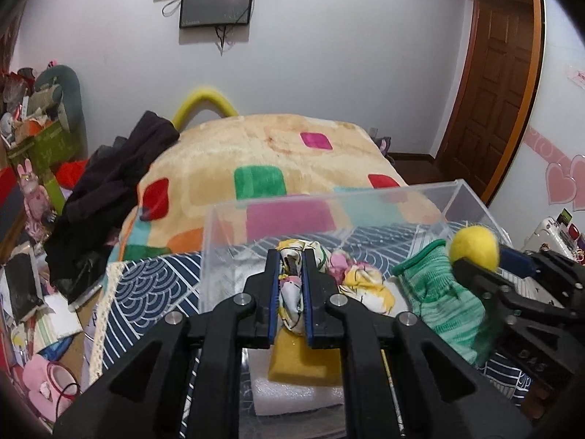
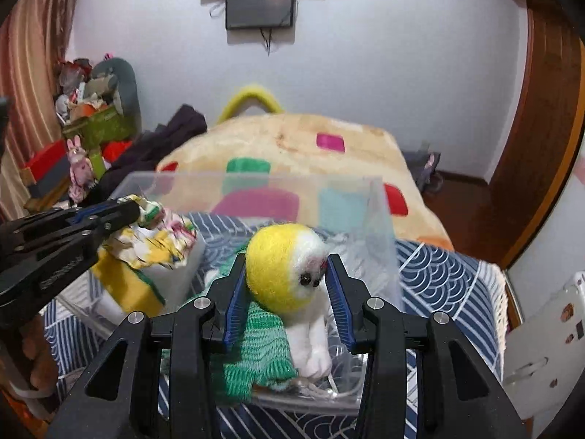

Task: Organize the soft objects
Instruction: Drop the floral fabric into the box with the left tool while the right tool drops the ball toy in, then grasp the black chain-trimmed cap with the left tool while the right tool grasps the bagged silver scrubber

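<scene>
the left gripper [image 1: 289, 274] pinches a floral cloth [image 1: 292, 292] and the right gripper [image 2: 285, 285] pinches a felt toy [image 2: 283, 270], both over the clear box [image 1: 329, 201], probably for dropping them inside.

Home bedroom: bed under plush patchwork blanket [image 1: 274, 161], wall-mounted TV [image 1: 216, 4], wooden door [image 1: 501, 95], heart wall stickers [image 1: 565, 183].

Soft fabrics inside a glossy clear plastic box [image 1: 471, 197]

Within the box lay matt floral cloth [image 1: 365, 281], a fuzzy felted wool toy [image 2: 289, 274] and green ribbed knit [image 2: 256, 358]; behind it, a plush fleece blanket [image 1: 274, 139].
</scene>
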`<state>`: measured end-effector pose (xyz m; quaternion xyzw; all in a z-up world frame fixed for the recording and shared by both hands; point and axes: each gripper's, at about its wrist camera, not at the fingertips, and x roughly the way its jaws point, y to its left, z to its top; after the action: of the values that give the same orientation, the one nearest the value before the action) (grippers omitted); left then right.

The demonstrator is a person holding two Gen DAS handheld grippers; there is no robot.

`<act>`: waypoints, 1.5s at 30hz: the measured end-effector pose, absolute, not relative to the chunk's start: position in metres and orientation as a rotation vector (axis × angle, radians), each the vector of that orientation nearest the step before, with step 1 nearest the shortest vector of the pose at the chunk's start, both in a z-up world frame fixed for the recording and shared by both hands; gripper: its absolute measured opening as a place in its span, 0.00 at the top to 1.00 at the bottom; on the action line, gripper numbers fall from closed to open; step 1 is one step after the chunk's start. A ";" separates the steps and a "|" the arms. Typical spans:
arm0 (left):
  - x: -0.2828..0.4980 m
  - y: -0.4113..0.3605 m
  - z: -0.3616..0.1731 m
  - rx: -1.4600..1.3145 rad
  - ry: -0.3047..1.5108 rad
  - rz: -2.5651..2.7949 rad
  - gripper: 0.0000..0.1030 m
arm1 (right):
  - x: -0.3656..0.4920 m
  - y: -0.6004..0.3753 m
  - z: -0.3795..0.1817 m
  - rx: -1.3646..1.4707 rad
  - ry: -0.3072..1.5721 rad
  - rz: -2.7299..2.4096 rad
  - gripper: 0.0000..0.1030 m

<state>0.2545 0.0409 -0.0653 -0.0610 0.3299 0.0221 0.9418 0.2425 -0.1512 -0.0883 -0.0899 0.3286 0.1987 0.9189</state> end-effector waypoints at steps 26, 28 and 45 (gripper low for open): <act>0.152 0.026 -0.022 -0.027 0.544 0.016 0.14 | 0.177 -0.187 -0.049 -0.126 0.560 0.474 0.26; 0.142 0.023 -0.028 -0.016 0.557 -0.002 0.14 | 0.172 -0.190 -0.053 -0.116 0.566 0.478 0.26; 0.119 -0.004 -0.122 -0.006 0.794 -0.155 0.53 | 0.139 -0.201 -0.113 -0.136 0.707 0.476 0.26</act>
<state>0.1194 -0.0036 -0.1219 -0.0030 0.3862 -0.0754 0.9193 0.1385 -0.2009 -0.1133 -0.0659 0.3425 0.2307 0.9084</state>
